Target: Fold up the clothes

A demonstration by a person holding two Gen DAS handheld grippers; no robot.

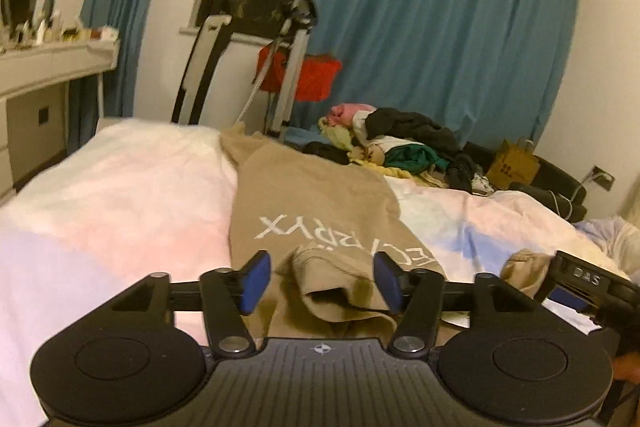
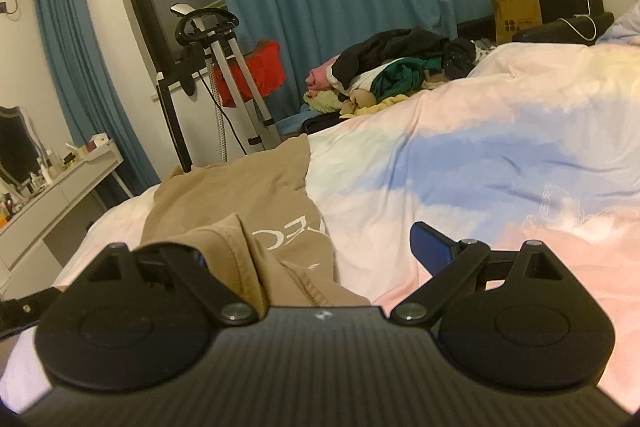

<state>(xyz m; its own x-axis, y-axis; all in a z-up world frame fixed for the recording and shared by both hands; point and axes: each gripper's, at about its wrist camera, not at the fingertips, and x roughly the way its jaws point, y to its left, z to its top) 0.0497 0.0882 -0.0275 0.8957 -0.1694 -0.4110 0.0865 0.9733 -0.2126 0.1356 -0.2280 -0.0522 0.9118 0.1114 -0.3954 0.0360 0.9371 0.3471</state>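
A tan sweatshirt [image 1: 304, 195] with white lettering lies lengthwise on the pastel bed cover [image 1: 120, 187]. Its near ribbed edge is bunched up between the blue pads of my left gripper [image 1: 322, 281], which is open and low over the cloth. In the right wrist view the sweatshirt [image 2: 240, 195] lies left of centre. My right gripper [image 2: 316, 251] is open, with a fold of the tan cloth between its jaws near the left finger; the right pad [image 2: 430, 247] is over bare bed cover. The right gripper also shows at the right edge of the left wrist view [image 1: 580, 287].
A pile of mixed clothes [image 1: 400, 143] sits at the far side of the bed, also in the right wrist view [image 2: 392, 67]. Behind are blue curtains [image 1: 440, 27], a garment steamer stand [image 1: 292, 59], a red item [image 1: 312, 75], a paper bag [image 1: 514, 163] and a white dresser [image 1: 48, 67] at left.
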